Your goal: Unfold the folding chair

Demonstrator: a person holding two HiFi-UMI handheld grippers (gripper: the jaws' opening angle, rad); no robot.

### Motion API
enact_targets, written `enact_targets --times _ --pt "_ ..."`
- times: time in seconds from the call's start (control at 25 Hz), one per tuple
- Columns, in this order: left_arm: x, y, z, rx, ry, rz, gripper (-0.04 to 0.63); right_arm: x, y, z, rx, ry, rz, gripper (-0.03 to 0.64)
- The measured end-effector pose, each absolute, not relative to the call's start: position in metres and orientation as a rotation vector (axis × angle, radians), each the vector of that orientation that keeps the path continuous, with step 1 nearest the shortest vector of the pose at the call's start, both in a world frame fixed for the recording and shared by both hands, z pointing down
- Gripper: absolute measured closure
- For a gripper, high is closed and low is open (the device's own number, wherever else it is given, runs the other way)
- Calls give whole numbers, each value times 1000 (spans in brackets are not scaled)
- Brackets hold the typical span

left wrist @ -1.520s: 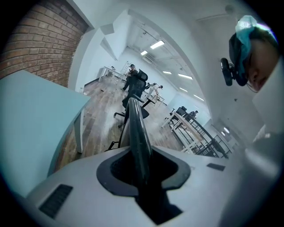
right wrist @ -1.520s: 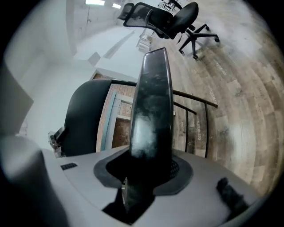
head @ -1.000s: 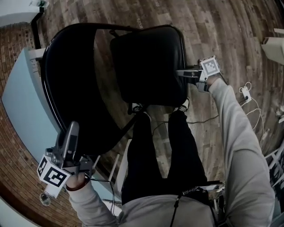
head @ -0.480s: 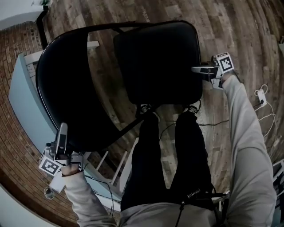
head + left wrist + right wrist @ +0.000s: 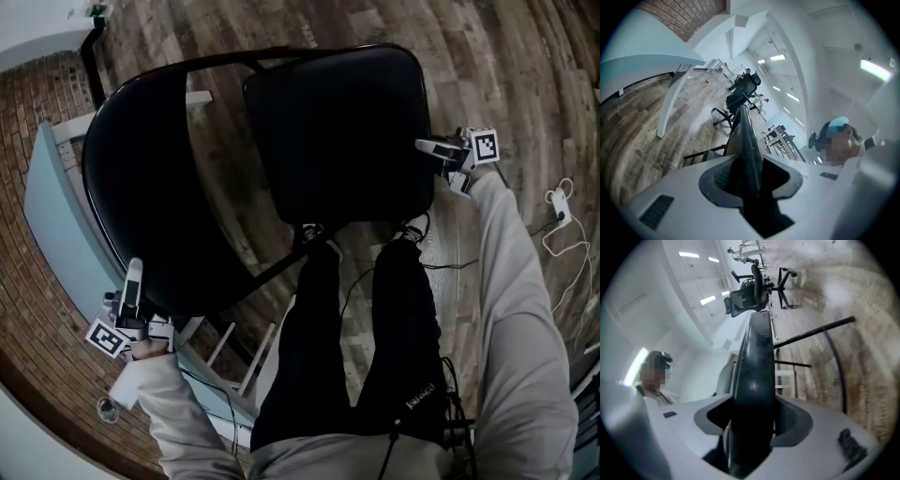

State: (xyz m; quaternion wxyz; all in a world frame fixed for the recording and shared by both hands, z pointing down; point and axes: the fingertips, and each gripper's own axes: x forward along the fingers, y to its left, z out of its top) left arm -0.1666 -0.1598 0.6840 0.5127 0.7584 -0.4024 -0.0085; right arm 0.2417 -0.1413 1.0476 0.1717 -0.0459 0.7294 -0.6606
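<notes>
Folding chair [image 5: 356, 112]: stood black and opened out on the wood-plank floor [image 5: 487, 56], just ahead of the person's legs [image 5: 375, 319]. Showed its seat [image 5: 328, 178] swung down, padded face up, with the backrest [image 5: 141, 187] spread to the left of it in the head view and thin frame tubes crossing beneath. Was held at two places. Was pinched on the backrest's near rim by the left gripper [image 5: 133, 272], low at the left; in the left gripper view, ran as a thin dark edge straight through the jaw gap, the jaws easing apart but against it. Was clamped on the seat's right edge by the right gripper [image 5: 427, 145]; in the right gripper view, filled the gap from pad to pad, those jaws likewise opening. Stood close beside a light-blue table [image 5: 42, 202] at the left. Also in view: white cables [image 5: 558, 202] on the floor at far right, and office chairs [image 5: 745, 84] far off across the room.
</notes>
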Motion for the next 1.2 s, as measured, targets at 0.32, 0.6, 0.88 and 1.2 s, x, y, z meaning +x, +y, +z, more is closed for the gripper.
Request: enact_targets --times 0.32,0.6,0.88,1.2 --pt "-174 -139 681 1820 -1069 -100 251 301 -98 1024 -1064 2406 -1873 258" --pt "-193 -142 598 1934 -1188 44 144 295 -86 770 -1261 2740 -1462 258" --pt "-170 -143 467 2193 -981 132 146 252 -118 535 -1342 2776 -1153 258" --pt "-119 -136 347 2556 -677 88 314 163 -138 374 -1368 2820 -838 261"
